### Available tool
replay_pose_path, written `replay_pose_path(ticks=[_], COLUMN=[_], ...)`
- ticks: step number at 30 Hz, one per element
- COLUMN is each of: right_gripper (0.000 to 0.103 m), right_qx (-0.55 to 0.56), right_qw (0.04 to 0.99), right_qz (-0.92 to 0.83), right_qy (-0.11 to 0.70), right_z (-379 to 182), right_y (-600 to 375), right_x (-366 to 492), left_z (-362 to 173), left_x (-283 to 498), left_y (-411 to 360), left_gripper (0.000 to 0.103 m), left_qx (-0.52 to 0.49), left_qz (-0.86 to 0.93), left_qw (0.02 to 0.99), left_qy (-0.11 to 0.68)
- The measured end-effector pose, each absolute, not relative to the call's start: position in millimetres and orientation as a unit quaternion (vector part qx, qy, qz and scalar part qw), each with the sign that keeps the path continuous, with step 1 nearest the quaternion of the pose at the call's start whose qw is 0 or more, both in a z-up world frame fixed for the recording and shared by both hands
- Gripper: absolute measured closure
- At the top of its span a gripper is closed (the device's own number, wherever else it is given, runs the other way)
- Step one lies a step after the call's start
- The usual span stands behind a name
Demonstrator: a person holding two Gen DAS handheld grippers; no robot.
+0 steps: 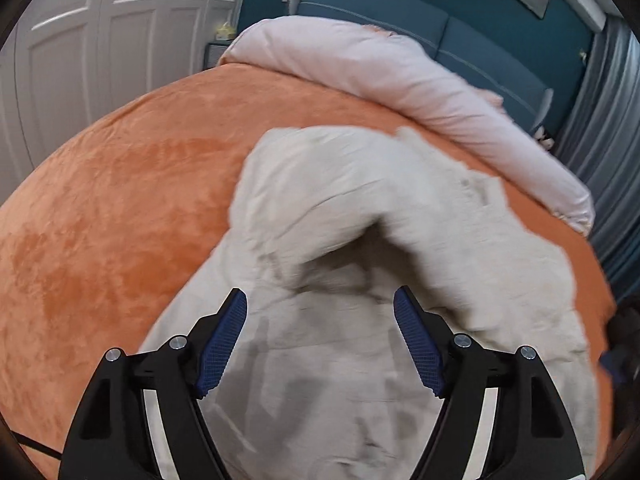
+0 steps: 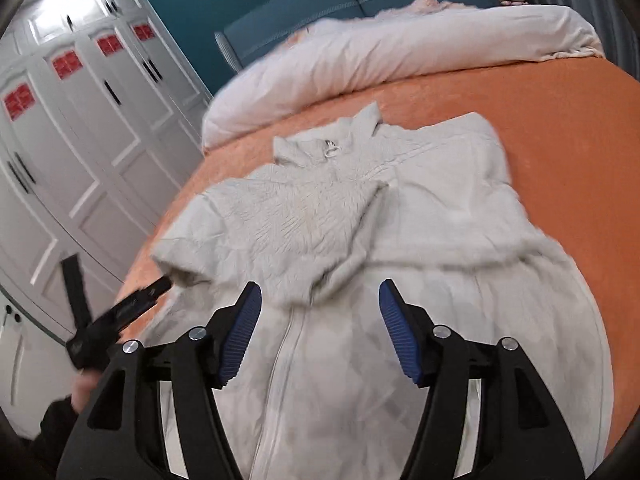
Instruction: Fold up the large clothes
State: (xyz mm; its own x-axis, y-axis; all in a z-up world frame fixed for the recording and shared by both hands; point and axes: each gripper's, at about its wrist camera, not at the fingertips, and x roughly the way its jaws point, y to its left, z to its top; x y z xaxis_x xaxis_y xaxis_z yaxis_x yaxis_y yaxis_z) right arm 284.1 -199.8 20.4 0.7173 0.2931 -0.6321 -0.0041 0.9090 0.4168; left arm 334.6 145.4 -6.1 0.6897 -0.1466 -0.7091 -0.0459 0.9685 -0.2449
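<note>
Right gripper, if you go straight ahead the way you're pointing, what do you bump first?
Most likely the pale coat on the orange bed. The right gripper, its jaws open, points at the folded-over sleeve near the zipper, though depth is hard to judge.

The left gripper [image 1: 320,308] was spread wide, its blue pads [image 1: 222,344] well apart and holding nothing; the right gripper [image 2: 320,300] likewise stood agape, fingers [image 2: 400,332] parted; both pointed forward and downward.

Fuzzy, seemingly fleece coat [image 2: 360,240]; velvety orange bedspread [image 1: 120,184]; matt.
</note>
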Motion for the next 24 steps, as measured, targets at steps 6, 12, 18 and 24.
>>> replay_pose_path(ticks=[6, 12, 18, 24], right_gripper=[0.046, 0.099, 0.099, 0.098], right_qx=[0.194, 0.177, 0.161, 0.224], right_qw=[0.876, 0.92, 0.926, 0.886], right_qz=[0.075, 0.134, 0.055, 0.036], right_qy=[0.435, 0.323, 0.337, 0.404], right_z=[-23, 46, 27, -45], right_y=[-174, -165, -213, -235], right_x=[334, 341, 368, 375], left_z=[-26, -40, -45, -47], left_x=[350, 374, 370, 365], left_y=[164, 191, 178, 178], left_gripper=[0.03, 0.056, 0.053, 0.048], left_qx=[-0.141, -0.187, -0.152, -0.156], left_qz=[0.015, 0.06, 0.053, 0.044], left_qw=[0.897, 0.882, 0.895, 0.896], left_qy=[0.418, 0.428, 0.416, 0.414])
